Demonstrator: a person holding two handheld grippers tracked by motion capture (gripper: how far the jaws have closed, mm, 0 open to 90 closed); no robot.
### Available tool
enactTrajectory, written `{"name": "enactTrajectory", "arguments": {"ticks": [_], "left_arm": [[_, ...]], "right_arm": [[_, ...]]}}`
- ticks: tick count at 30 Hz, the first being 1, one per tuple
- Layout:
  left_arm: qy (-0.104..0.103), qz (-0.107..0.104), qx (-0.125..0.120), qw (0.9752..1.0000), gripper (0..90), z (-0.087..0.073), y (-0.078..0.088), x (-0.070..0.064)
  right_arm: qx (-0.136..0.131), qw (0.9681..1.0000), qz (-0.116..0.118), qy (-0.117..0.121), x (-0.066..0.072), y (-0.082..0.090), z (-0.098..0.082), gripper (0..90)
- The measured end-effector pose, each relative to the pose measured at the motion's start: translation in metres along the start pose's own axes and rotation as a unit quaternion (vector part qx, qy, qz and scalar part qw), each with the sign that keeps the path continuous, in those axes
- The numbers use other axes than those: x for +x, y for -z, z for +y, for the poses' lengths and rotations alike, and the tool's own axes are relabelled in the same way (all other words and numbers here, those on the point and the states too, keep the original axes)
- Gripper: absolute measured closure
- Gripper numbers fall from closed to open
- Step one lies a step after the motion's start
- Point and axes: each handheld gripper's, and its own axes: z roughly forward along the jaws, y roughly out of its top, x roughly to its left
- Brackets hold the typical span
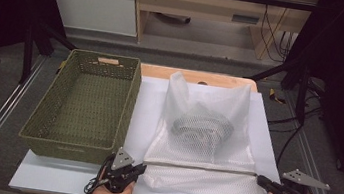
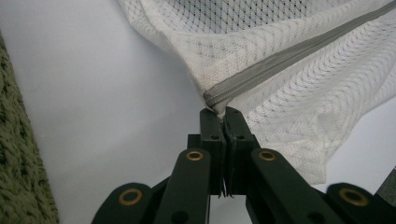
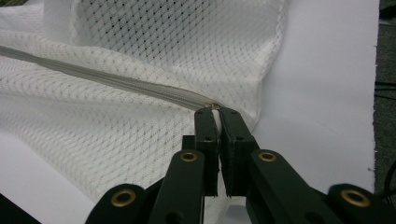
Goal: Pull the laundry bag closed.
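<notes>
A white mesh laundry bag [image 1: 204, 141] lies on the white sheet that covers the table [image 1: 267, 124], toward the near edge and right of centre, its grey zipper [image 1: 201, 167] stretched straight between the two tools. The high view shows a dark, rounded thing [image 1: 203, 129] inside the bag, too veiled by the mesh to identify. The left tool [image 1: 143, 166] is clamped tight on the zipper's left end, and the left gripper view shows the grey zipper tape [image 2: 280, 60] running right into the closed jaws. The right tool [image 1: 259, 179] is pinched shut on the opposite end, where the right gripper view picks out a small brass zipper stop [image 3: 213, 106] at the jaw tips.

An olive woven basket [image 1: 83, 103] stands along the table's left edge, just beside the bag. A pale tag on its far rim cannot be read. Beyond the table are a grey floor, a black frame, light wooden furniture and trailing cables.
</notes>
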Motion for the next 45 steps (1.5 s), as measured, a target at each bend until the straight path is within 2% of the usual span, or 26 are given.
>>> {"name": "enactTrajectory", "arguments": {"ticks": [4, 9, 13, 15, 24, 29, 33, 40, 45], "left_arm": [[0.003, 0.0, -0.003, 1.0, 88.7, 0.0, 0.001, 0.0], [0.004, 0.001, -0.002, 1.0, 88.7, 0.0, 0.002, 0.001], [0.002, -0.001, -0.002, 1.0, 88.7, 0.0, 0.0, 0.0], [0.003, -0.001, -0.002, 1.0, 88.7, 0.0, 0.0, 0.0], [0.002, -0.001, -0.001, 1.0, 88.7, 0.0, 0.001, 0.0], [-0.001, 0.004, 0.005, 1.0, 88.7, -0.002, 0.0, 0.0], [-0.002, 0.01, 0.001, 0.9999, 88.7, -0.002, 0.0, -0.002], [-0.011, 0.012, 0.012, 0.9998, 88.7, -0.005, -0.004, -0.006], [-0.007, 0.012, 0.02, 0.9997, 88.7, -0.008, -0.006, -0.003]], "right_arm": [[0.005, 1.0, -0.001, -0.006, -0.002, -0.002, -0.001, 86.9], [0.01, 0.9999, -0.009, 0.009, 0.0, -0.004, -0.001, 86.8], [0.009, 0.9998, -0.009, 0.013, -0.002, -0.005, 0.0, 86.9], [0.011, 0.9999, -0.009, 0.005, -0.002, -0.005, -0.001, 86.8], [0.016, 0.9998, -0.008, -0.002, -0.005, -0.006, -0.004, 86.9], [0.022, 0.9997, -0.007, 0.0, -0.005, -0.008, -0.005, 86.9], [0.026, 0.9996, -0.013, 0.003, -0.006, -0.009, -0.006, 86.9], [0.029, 0.9994, -0.017, 0.0, -0.009, -0.01, -0.007, 86.9], [0.041, 0.999, -0.018, -0.004, -0.01, -0.012, -0.009, 86.9]]}}
